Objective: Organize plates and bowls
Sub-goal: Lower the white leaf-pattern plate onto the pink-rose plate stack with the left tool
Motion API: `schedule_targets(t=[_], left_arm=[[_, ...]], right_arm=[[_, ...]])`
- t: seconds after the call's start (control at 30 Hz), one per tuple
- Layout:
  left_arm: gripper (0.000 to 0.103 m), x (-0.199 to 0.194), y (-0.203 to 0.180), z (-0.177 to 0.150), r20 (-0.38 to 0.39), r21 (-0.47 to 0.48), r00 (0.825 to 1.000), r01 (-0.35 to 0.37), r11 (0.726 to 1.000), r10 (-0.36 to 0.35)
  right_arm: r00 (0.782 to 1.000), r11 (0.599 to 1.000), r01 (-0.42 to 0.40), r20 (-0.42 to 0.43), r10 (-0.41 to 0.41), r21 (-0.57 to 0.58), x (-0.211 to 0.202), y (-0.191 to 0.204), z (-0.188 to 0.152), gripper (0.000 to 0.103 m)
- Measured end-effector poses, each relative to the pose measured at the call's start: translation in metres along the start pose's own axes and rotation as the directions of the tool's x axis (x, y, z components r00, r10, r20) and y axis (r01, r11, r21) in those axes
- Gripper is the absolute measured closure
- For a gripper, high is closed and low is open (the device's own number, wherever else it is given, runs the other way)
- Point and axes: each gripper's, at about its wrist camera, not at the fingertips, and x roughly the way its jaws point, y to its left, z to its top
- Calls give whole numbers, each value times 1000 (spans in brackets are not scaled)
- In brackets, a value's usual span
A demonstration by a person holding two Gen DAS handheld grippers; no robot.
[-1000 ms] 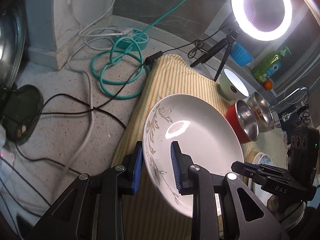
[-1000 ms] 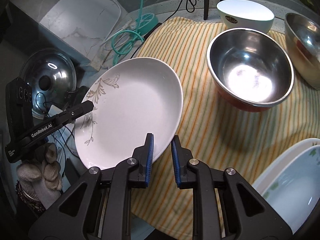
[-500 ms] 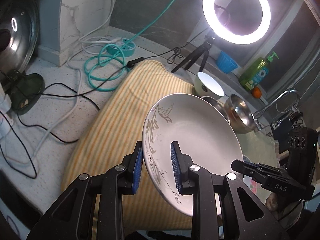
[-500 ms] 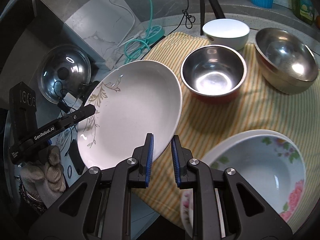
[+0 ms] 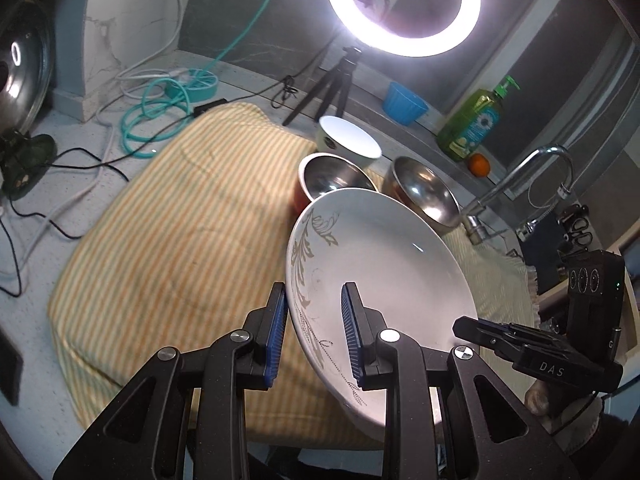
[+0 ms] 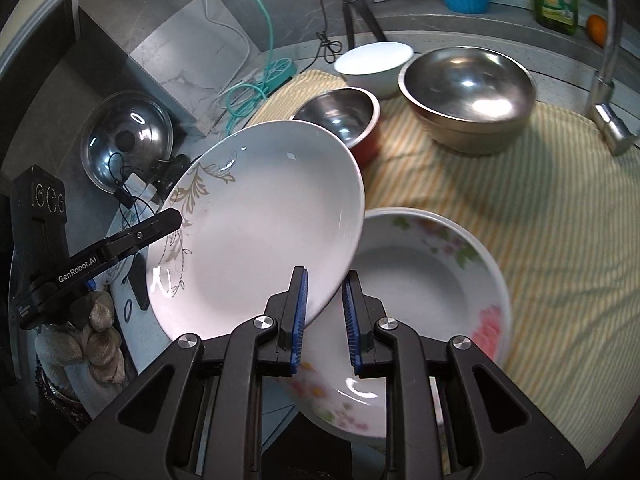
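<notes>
A white plate with a gold leaf pattern (image 5: pixel 384 264) is held in the air by both grippers, tilted. My left gripper (image 5: pixel 314 332) is shut on its patterned rim. My right gripper (image 6: pixel 324 312) is shut on the opposite rim of the same plate (image 6: pixel 260 232). Below and right of it lies a floral plate (image 6: pixel 420 272) on the striped cloth (image 6: pixel 560 208). Behind stand a red-sided steel bowl (image 6: pixel 340 116), a large steel bowl (image 6: pixel 468 92) and a white bowl (image 6: pixel 372 60).
A ring light on a tripod (image 5: pixel 400 4) stands at the back. Cables and a teal hose (image 5: pixel 160 108) lie at the left, with a pot lid (image 6: pixel 128 140). A faucet (image 5: pixel 520 176), a soap bottle (image 5: pixel 476 120) and a blue cup (image 5: pixel 404 104) are at the right.
Both grippers have carried the leaf-pattern plate up and to the right, over the cloth. The floral plate now shows more fully under its right edge.
</notes>
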Motion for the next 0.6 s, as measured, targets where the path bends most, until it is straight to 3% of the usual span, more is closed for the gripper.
schedule_targets(t=[0.6], left_arm=[[78, 26, -57, -57, -69, -11, 997, 14, 1000, -15]], right_arm=[[997, 998, 65, -48, -65, 13, -24, -68, -43, 84]])
